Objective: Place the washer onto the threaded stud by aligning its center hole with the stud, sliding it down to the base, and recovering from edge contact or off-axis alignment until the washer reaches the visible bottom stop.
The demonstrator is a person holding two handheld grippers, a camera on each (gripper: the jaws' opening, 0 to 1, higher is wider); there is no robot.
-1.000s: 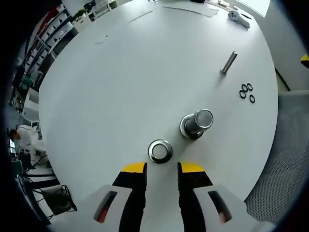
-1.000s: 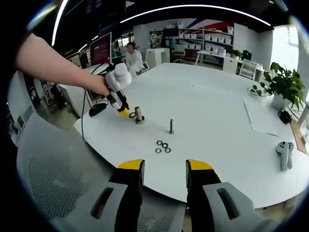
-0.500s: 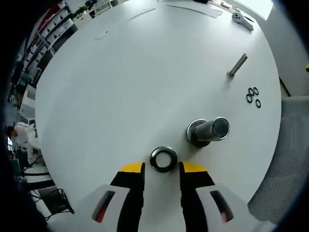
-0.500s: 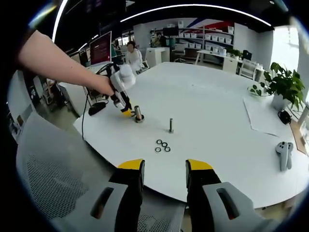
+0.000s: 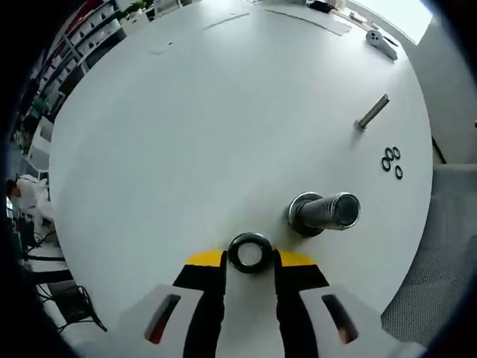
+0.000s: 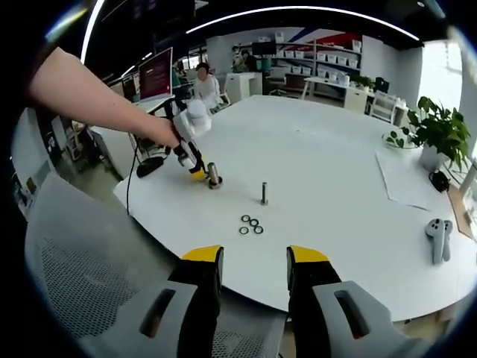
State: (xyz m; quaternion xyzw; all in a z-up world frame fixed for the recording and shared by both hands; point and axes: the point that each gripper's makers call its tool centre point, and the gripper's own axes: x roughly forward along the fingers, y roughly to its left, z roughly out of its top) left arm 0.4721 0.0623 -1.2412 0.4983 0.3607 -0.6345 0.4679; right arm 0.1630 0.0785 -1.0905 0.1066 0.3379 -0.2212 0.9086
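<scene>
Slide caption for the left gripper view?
Left gripper open around the washer on the white table, beside the threaded stud.

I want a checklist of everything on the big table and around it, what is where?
Surface: white round table, mostly bare.
Job's things: metal washer lies flat between the left gripper's yellow fingertips; large stud stands beside it, apart; thin stud further off.
Clutter: three small black rings; white handheld controller; paper sheet.
Grippers: left open around the washer; right gripper open, holding nothing, off the table edge.
Cables: black cable hanging near the person's hand.
Surroundings: mesh chair, potted plant, shelves, a seated person.
</scene>
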